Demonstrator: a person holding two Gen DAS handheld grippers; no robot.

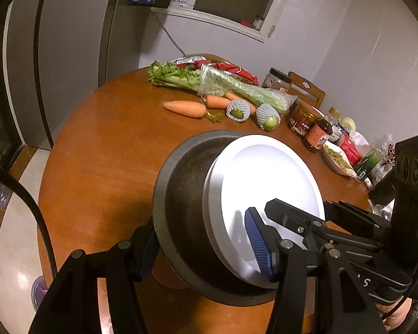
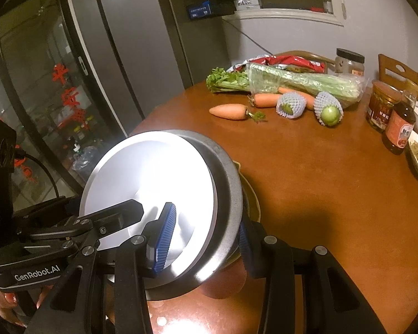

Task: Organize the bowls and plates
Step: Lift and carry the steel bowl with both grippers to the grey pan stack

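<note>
Low in both views, each gripper is clamped partway closed on the rim of one stack: the left gripper [image 1: 206, 250] from one side and the right gripper [image 2: 206, 236] from the other, holding a white plate [image 1: 267, 192] nested in a grey metal bowl [image 1: 181, 194], tilted on edge above the table [image 1: 103, 144]. This looks like the carrying step. Next, both hands should level the stack together and lower it onto bare wood, short of the carrots [image 1: 185, 108] at upper centre.

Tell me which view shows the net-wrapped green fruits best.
The right wrist view: both net-wrapped green fruits lie closer and larger there, the foam mesh and green skin plain beside the carrots. The left wrist view shows the same pair smaller and farther off.
</note>
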